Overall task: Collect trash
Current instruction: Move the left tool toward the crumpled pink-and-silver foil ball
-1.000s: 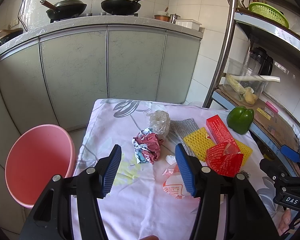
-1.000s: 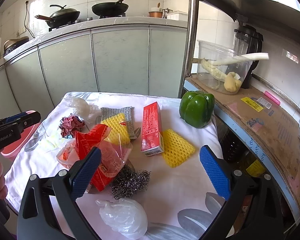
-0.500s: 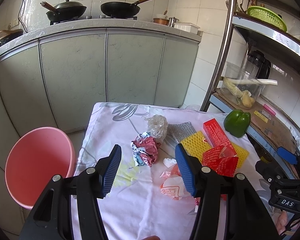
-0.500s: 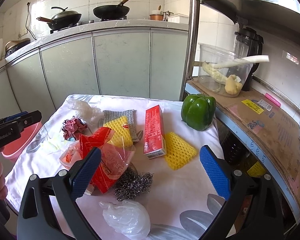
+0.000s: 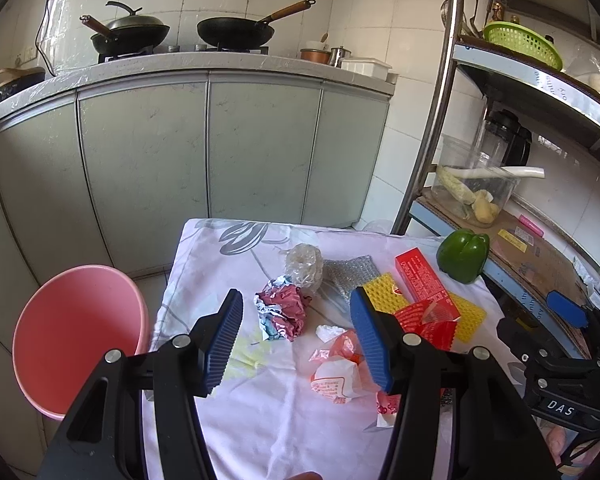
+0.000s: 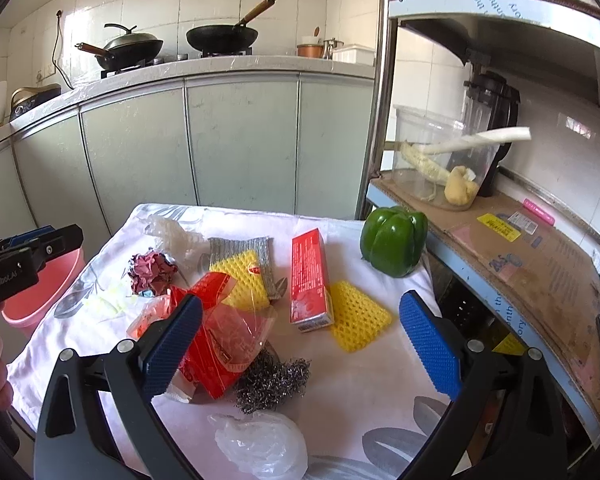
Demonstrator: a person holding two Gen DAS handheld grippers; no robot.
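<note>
Trash lies on a white flowered tablecloth (image 5: 268,412): a crumpled pink paper ball (image 5: 282,312) (image 6: 153,272), a clear plastic wad (image 5: 304,266), an orange-white wrapper (image 5: 336,376), a red plastic bag (image 6: 220,340) (image 5: 428,320), a white plastic bag (image 6: 262,446). A pink bucket (image 5: 74,336) stands left of the table. My left gripper (image 5: 296,340) is open, above the near table edge, the paper ball between its fingers in view. My right gripper (image 6: 300,344) is open wide and empty, above the front right.
Yellow foam nets (image 6: 356,320) (image 6: 244,280), a red box (image 6: 310,276), a steel scourer (image 6: 274,380), a grey scrub pad (image 6: 240,246) and a green pepper (image 6: 394,240) also lie on the table. A metal rack (image 6: 500,236) stands right; cabinets (image 5: 220,152) behind.
Both grippers have drawn back and a little upward from the table, so the objects look smaller and farther. Nothing on the table has moved. Both stay open.
</note>
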